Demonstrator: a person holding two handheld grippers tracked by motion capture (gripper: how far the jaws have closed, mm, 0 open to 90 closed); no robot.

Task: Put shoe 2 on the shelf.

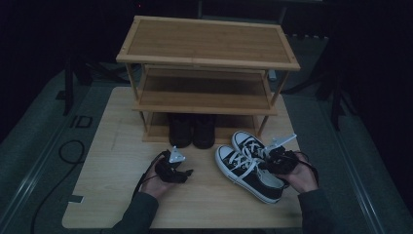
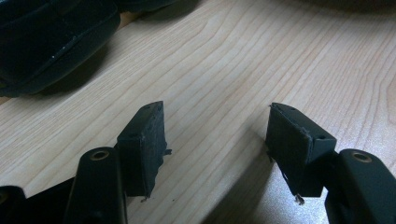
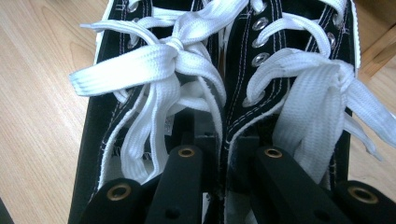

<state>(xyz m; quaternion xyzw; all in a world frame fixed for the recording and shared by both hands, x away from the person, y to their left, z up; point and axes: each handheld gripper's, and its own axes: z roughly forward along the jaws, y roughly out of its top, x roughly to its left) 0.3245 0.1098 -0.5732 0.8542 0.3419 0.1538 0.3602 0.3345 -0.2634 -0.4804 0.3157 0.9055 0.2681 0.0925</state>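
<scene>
Now the right tool grips a pair of sneakers while the left tool rests apart on the counter.

Seen along its own jaws, the right tool point(image 3: 219, 158) is clamped on the two inner walls of the black sneakers point(image 3: 219, 70), one jaw inside each shoe, white laces spilling over both. From above, that right tool point(image 1: 269, 157) sits at the heel end of the pair point(image 1: 246, 163), which lies on the counter point(image 1: 112, 161) just in front of the shoe rack point(image 1: 207, 58). The left tool point(image 2: 215, 144) has its jaws spread wide with bare wood between them; nothing is held. It lies low on the counter near a pair of black boots point(image 1: 192, 129) standing on the rack's bottom shelf.
</scene>
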